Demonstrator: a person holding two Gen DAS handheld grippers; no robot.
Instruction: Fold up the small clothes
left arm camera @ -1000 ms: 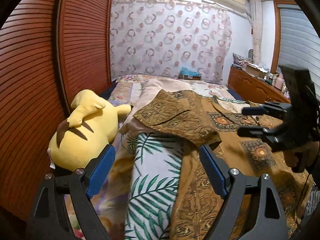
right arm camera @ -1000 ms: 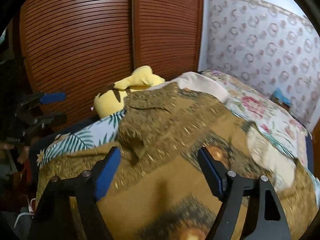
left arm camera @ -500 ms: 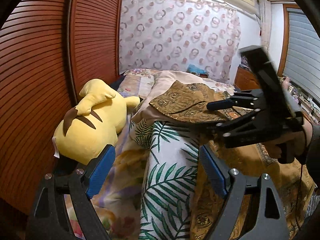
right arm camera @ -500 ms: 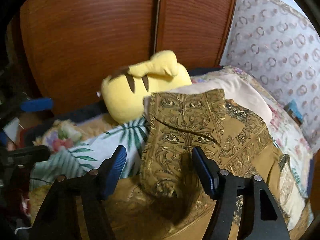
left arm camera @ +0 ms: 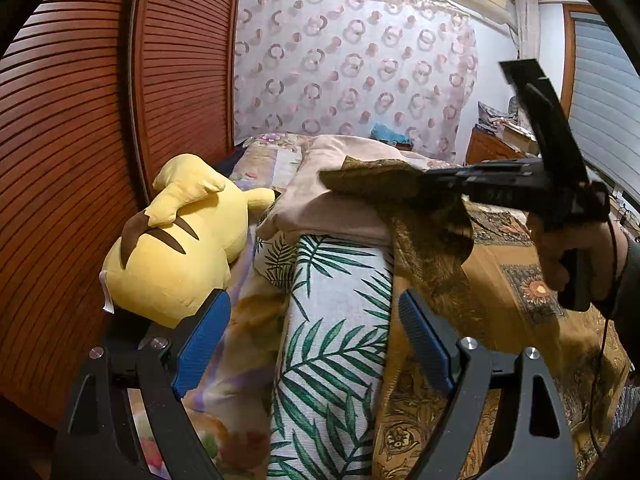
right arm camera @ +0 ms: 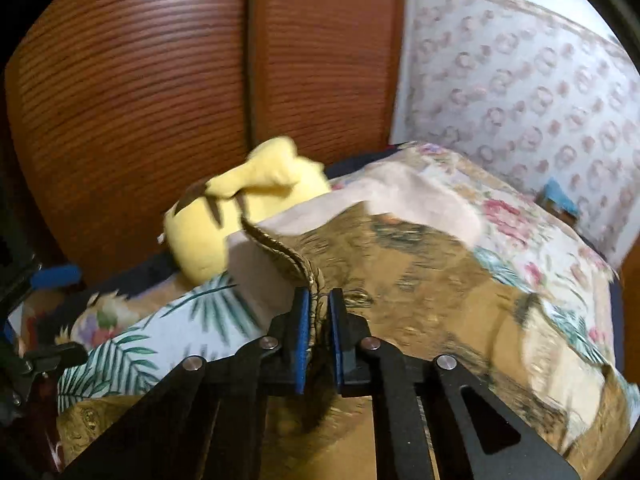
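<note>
A brown and gold patterned garment [left arm camera: 432,240] lies spread over the bed, one flap lifted off a beige pillow [left arm camera: 332,208]. My right gripper [right arm camera: 318,300] is closing its jaws, and the blue pads press on the garment's trimmed edge [right arm camera: 316,280]. In the left wrist view the right gripper [left arm camera: 428,178] reaches in from the right, held by a hand [left arm camera: 580,256], with the flap hanging from its tip. My left gripper [left arm camera: 308,308] stands open above a palm-leaf cloth [left arm camera: 336,340], nothing between its fingers. It shows at the left edge of the right wrist view [right arm camera: 52,312].
A yellow plush toy [left arm camera: 176,248] lies against the slatted wooden wardrobe doors [left arm camera: 80,140] on the left. Floral bedding [right arm camera: 520,224] covers the far part of the bed. A wooden dresser [left arm camera: 500,148] with clutter stands at the far right, by a patterned curtain [left arm camera: 352,72].
The right gripper moved in over the garment's folded flap and its jaws went from wide apart to closed on the flap's edge. The left gripper kept its place, still open.
</note>
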